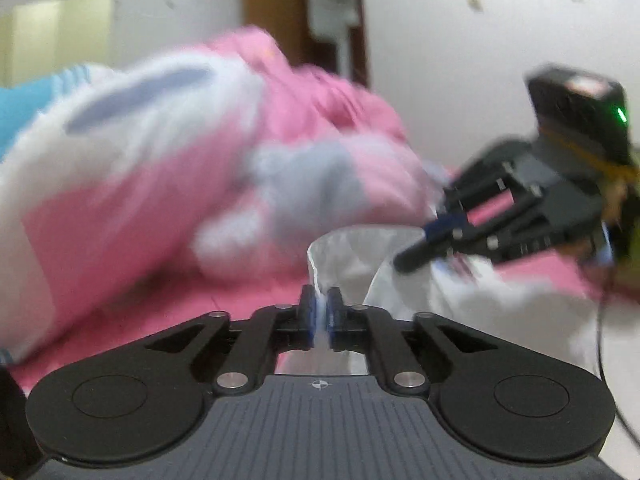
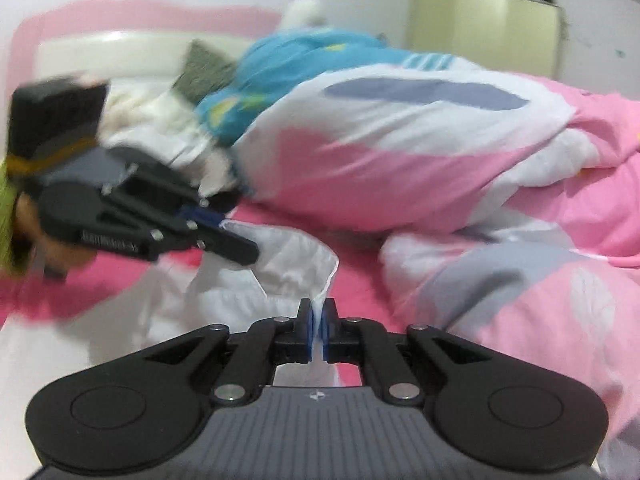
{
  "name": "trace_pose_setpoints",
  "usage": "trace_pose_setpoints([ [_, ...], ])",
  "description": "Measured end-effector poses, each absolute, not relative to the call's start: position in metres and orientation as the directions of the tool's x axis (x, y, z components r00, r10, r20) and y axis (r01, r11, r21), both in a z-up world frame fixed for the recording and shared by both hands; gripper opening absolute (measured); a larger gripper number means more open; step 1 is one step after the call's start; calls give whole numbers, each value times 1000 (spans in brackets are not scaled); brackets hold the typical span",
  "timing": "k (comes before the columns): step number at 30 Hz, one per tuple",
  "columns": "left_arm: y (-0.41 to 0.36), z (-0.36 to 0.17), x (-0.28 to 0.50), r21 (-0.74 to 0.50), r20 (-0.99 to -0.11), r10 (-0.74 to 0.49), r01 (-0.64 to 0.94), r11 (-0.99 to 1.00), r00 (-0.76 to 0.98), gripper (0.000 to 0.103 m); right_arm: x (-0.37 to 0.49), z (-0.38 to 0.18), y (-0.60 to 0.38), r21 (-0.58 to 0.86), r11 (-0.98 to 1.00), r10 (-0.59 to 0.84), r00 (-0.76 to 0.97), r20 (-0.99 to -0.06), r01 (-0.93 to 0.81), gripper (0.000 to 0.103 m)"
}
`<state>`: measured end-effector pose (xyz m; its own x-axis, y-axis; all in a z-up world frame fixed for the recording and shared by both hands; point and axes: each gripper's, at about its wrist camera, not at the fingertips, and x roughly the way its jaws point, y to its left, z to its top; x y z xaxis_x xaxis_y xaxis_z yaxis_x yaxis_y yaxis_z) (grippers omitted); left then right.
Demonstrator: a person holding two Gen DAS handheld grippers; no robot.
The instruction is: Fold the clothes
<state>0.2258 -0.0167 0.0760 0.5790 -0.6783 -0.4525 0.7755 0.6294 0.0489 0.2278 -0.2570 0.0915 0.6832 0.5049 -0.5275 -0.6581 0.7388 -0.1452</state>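
Observation:
A white garment [image 1: 360, 256] [image 2: 280, 264] lies on a pink bed sheet [image 1: 248, 300] [image 2: 256, 216]. My left gripper [image 1: 321, 314] is shut on a raised edge of the garment, with white cloth pinched between its blue pads. In the right wrist view my right gripper [image 2: 317, 328] is likewise shut on a lifted edge of the same garment. Each gripper shows in the other's view: the right one [image 1: 424, 248] at the right, the left one [image 2: 224, 240] at the left, both with their tips at the white cloth.
A bulky pink, white and grey duvet [image 1: 180, 160] [image 2: 400, 152] is heaped just behind the garment. A blue cushion [image 2: 288, 68] and a grey pillow [image 2: 204, 68] lie by the pink headboard [image 2: 120, 12]. A brown door [image 1: 304, 12] stands beyond the bed.

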Motion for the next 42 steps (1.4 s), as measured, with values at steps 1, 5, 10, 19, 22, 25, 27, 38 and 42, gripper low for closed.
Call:
trace_pose_setpoints([
  [1,-14,70,219,26,-490,-686,795,605,538,26,220,87,-257,-137,727,499,655,-567,-673,8],
  [5,5,58,198,-41,-554,-695,820,571,457,43,193,66,-261,-109,699,454,556,-696,-707,39],
  [10,18,66,197,-115,-504,-714,781,614,487,50,182,88,-282,-18,775,484,611,-627,-632,42],
  [19,-36,22,238,-70,-577,-516,591,803,633,50,231,68,-254,86,826,494,643,-584,-557,38],
  [22,-40,2,253,-59,-604,-453,530,846,655,52,253,19,-241,-34,855,365,647,-669,-517,38],
  [25,-37,3,264,-93,-600,-447,497,862,663,52,262,5,-245,-46,863,361,678,-640,-503,38],
  [27,-39,1,267,-85,-601,-440,494,865,667,52,267,3,-245,-64,865,348,689,-636,-497,38],
  [38,-29,24,236,-37,-551,-437,502,864,711,56,254,25,-257,-64,901,315,748,-585,-430,41],
  [42,-13,56,189,-2,-515,-425,495,869,744,72,202,70,-277,-25,946,260,805,-534,-322,42],
])
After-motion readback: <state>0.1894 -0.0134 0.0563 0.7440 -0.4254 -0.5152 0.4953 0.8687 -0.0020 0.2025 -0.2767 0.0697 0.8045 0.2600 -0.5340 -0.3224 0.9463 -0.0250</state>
